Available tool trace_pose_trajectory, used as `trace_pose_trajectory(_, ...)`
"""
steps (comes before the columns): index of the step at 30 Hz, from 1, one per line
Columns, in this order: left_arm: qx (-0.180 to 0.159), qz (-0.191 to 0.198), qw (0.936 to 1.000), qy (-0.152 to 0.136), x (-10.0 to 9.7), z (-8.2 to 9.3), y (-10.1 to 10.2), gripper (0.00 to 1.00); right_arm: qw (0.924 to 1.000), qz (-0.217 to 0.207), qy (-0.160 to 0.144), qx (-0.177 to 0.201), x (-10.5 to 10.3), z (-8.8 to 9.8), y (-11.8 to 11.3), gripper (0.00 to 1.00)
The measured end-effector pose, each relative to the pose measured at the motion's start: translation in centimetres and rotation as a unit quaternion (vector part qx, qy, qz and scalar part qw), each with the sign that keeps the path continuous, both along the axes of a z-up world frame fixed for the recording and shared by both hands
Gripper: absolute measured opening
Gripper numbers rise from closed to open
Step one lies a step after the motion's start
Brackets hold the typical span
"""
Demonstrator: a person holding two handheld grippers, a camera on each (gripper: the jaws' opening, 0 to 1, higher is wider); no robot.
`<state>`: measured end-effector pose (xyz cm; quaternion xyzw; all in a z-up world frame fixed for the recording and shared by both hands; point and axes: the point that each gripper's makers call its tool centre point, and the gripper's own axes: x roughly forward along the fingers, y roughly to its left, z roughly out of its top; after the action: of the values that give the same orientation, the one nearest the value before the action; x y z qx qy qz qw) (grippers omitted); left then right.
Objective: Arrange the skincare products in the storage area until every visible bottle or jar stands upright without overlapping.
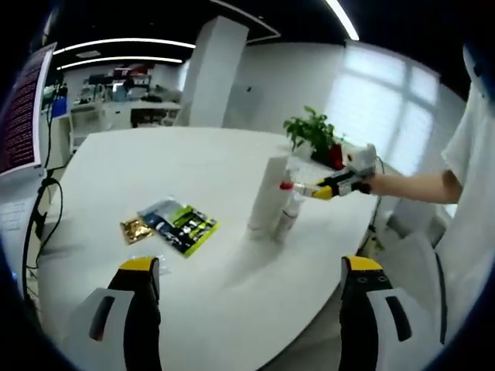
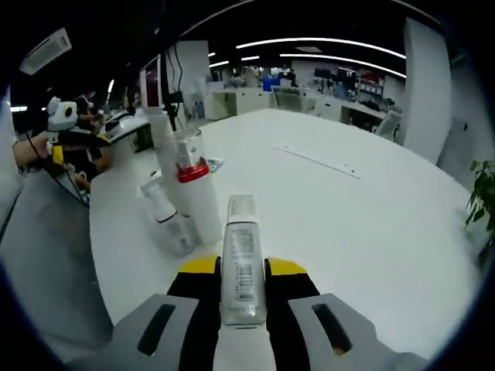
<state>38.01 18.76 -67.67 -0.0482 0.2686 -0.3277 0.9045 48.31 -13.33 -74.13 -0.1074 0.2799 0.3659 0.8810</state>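
Observation:
My right gripper [image 2: 243,267] is shut on a clear bottle [image 2: 243,263] with a barcode label, pointing away over the white table [image 2: 363,232]. Just left of it stand a white bottle with a red band [image 2: 190,189] and a taller white bottle [image 2: 161,127]. A small bottle [image 2: 165,212] leans at their foot. In the left gripper view the tall white bottle [image 1: 267,197] and a smaller bottle [image 1: 286,218] stand mid-table. The right gripper [image 1: 329,188] reaches in beside their tops. My left gripper [image 1: 250,264] is open and holds nothing, well short of the bottles.
Green-and-black sachets [image 1: 179,224] and a gold sachet [image 1: 134,229] lie flat left of the bottles. A potted plant [image 1: 313,135] stands at the far table edge. A long thin strip [image 2: 317,161] lies on the table. A person's arm and white sleeve [image 1: 472,178] are at the right.

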Motion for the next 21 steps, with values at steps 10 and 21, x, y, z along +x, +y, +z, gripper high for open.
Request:
trace_pose_trajectory(10, -0.006, -0.013, 0.9999, -0.009, -0.7, 0.9, -1.0, 0.89, 0.9977, -0.035, -0.018, 0.055, -5.4, 2.3, 1.7, 0.21)
trace_pose_trajectory(21, -0.008, -0.024, 0.9995, -0.020, -1.2, 1.7, -1.5, 0.89, 0.9929, -0.024, -0.036, 0.111, -8.1, 5.6, 5.4, 0.21)
